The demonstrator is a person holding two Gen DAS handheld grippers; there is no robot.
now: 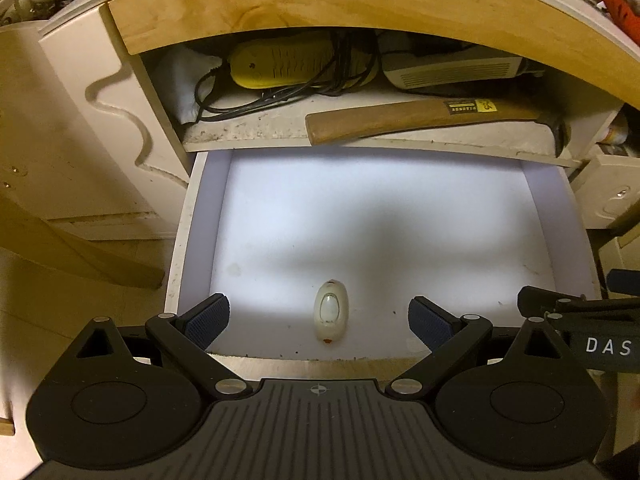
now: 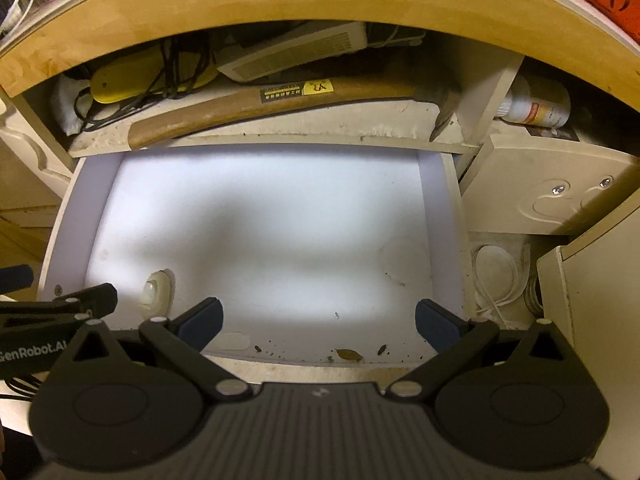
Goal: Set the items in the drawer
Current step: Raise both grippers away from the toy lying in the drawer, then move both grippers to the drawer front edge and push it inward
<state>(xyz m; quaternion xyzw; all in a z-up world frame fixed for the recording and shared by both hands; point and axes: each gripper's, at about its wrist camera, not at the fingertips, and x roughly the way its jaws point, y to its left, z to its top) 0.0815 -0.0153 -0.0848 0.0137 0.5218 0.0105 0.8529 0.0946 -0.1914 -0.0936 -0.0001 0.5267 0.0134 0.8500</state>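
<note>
Wooden edging of the bench (image 1: 280, 4) arcs across the top of both views, and beneath it a shelf (image 1: 256, 128) holds a yellow device (image 1: 280, 66) wound with black cable, a pale vented box (image 1: 452, 70) and a hammer (image 1: 400, 122) lying on its side with its wooden handle toward the left. Below the shelf the white drawer (image 1: 182, 256) stands pulled out, brightly lit, with crumbs and a dry leaf (image 2: 349, 355) along its near edge. Over that near edge the left claw (image 1: 319, 322) hangs with its jaws spread wide and nothing between them; the right claw (image 2: 320, 322) is likewise spread and holds nothing. On the drawer floor, near the front and toward the left, lies a small white oval item (image 1: 331, 317), possibly an inline cable switch, apart from both claws.
</note>
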